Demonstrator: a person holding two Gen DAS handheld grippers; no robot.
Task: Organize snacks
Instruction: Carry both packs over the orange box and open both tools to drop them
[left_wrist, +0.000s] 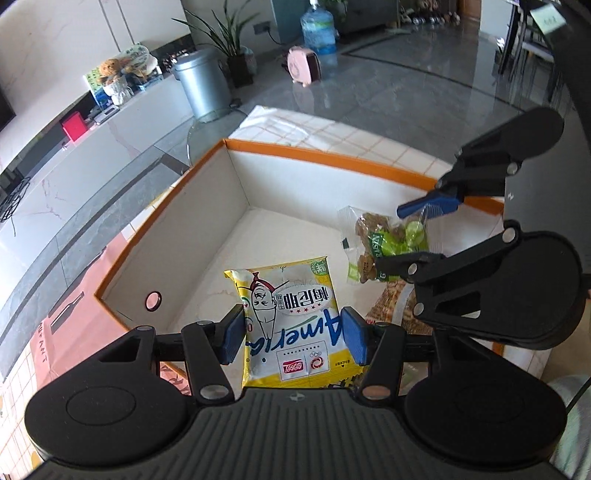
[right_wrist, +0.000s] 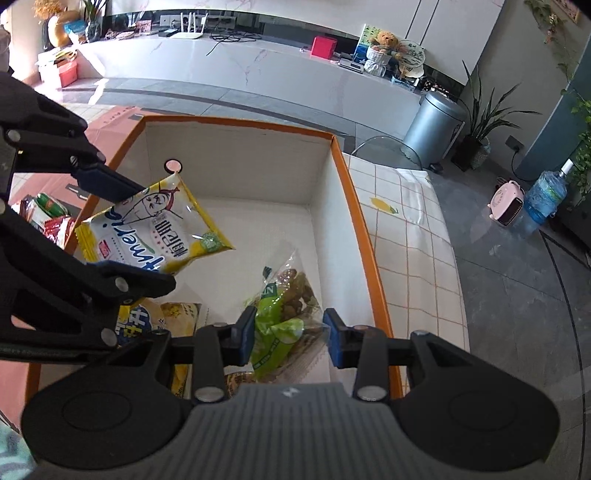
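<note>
My left gripper (left_wrist: 293, 338) is shut on a yellow and white snack packet (left_wrist: 291, 314), which hangs over the inside of an orange-rimmed white box (left_wrist: 332, 157). That packet (right_wrist: 159, 229) and the left gripper (right_wrist: 125, 236) show at the left of the right wrist view. My right gripper (right_wrist: 290, 341) is shut on a clear bag with a green label and brown snacks (right_wrist: 284, 314), also above the box (right_wrist: 354, 206). In the left wrist view the same bag (left_wrist: 388, 243) sits in the right gripper (left_wrist: 402, 236).
The box floor holds other packets (right_wrist: 177, 317) near its front. More snacks (right_wrist: 44, 214) lie outside its left wall. A checked cloth (right_wrist: 413, 236) covers the table to the right. Beyond stand a metal bin (right_wrist: 432, 129), a plant and a water bottle (right_wrist: 546, 195).
</note>
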